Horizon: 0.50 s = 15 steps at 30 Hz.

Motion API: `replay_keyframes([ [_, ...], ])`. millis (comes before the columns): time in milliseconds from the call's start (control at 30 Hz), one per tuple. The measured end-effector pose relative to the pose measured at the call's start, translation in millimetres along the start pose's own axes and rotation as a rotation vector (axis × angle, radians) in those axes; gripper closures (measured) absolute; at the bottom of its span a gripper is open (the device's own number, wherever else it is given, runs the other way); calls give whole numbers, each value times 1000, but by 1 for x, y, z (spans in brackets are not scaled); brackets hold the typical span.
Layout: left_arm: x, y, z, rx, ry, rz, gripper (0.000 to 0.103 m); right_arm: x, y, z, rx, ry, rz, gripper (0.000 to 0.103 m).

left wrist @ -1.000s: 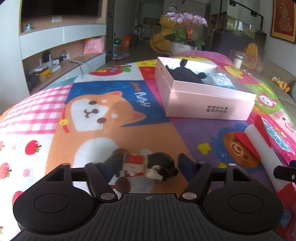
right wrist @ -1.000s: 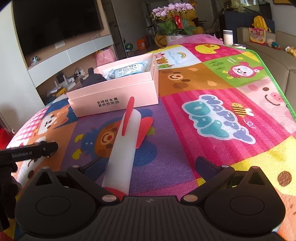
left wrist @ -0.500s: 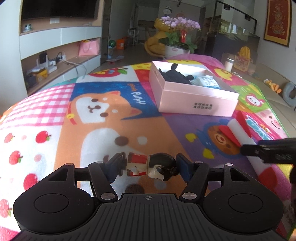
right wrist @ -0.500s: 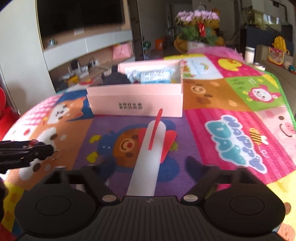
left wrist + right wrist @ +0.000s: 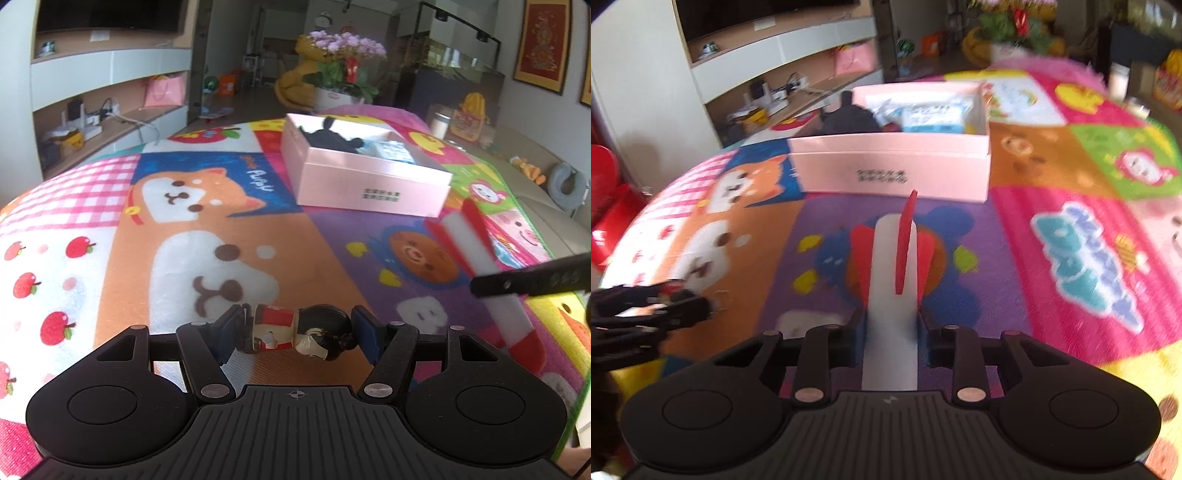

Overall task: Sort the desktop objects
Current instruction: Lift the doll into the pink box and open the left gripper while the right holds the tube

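Observation:
My left gripper (image 5: 295, 334) is shut on a small doll figurine (image 5: 295, 332) with black hair and a red dress, held lying sideways just above the colourful play mat (image 5: 110, 258). My right gripper (image 5: 891, 332) is shut on a white toy rocket (image 5: 892, 295) with red fins, which points away toward the pink box (image 5: 894, 173). The rocket (image 5: 480, 254) and one right finger (image 5: 532, 278) show in the left wrist view. The open pink box (image 5: 369, 184) holds a black plush toy (image 5: 328, 138) and a blue-white packet (image 5: 932, 118).
The mat covers a table. A TV unit with shelves (image 5: 103, 92) stands far left. A flower pot (image 5: 343, 70) stands beyond the box. A sofa (image 5: 546, 206) runs along the right edge. The left gripper (image 5: 646, 314) shows at the left of the right wrist view.
My left gripper closed on the doll and lifted it off the mat. My right gripper swung to line up with the rocket and closed on its body.

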<state>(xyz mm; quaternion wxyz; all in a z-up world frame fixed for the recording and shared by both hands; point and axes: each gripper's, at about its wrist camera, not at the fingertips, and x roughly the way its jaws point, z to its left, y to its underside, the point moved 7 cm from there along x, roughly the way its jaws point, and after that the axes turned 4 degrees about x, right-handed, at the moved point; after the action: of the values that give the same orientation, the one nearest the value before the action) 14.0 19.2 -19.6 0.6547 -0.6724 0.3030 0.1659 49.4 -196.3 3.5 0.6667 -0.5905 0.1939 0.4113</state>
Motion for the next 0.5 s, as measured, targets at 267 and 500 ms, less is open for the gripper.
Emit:
replay_keyframes([
  [267,-24,-35,-19,52,43,-106,34,-97,-43,-11,32,29,-271,75],
  [500,-11,-141,-46,133,106,-237,34,-162,-88,-16,23,8,-491,75],
])
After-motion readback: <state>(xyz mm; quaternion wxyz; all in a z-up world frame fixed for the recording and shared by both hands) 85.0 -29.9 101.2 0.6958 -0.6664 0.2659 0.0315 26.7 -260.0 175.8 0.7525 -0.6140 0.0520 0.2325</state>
